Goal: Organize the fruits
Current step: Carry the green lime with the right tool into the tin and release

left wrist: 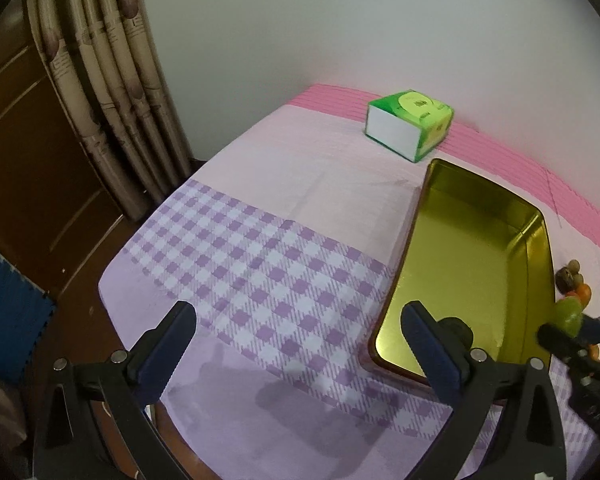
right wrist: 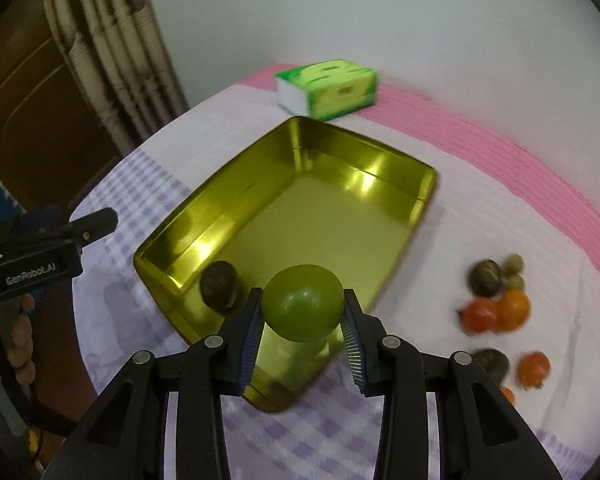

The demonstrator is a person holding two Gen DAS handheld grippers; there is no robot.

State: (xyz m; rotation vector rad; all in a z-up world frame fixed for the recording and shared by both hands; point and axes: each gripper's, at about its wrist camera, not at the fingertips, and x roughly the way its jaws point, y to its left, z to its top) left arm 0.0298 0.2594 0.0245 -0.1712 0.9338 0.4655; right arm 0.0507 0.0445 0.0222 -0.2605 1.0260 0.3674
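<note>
Right wrist: green fruit (right wrist: pixel 302 307) between fingers (right wrist: pixel 249 332).

One gold tin (right wrist: pixel 204 216), one green fruit (right wrist: pixel 302 308), one tissue pack (right wrist: pixel 332 88), two hand-held grippers; three dark fruits, several orange-red ones, blurred.

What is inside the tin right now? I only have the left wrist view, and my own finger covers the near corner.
Observer: One dark brown fruit lies in the gold tin, in that near corner.
Operator: Does the right gripper have a firm hold?
Observer: Yes. The right gripper is shut on the green fruit, with a pad on each side, above the tin's near edge.
Operator: Anything outside besides the cluster I see?
Observer: A second dark fruit and a small orange fruit lie apart from it, nearer the camera.
</note>
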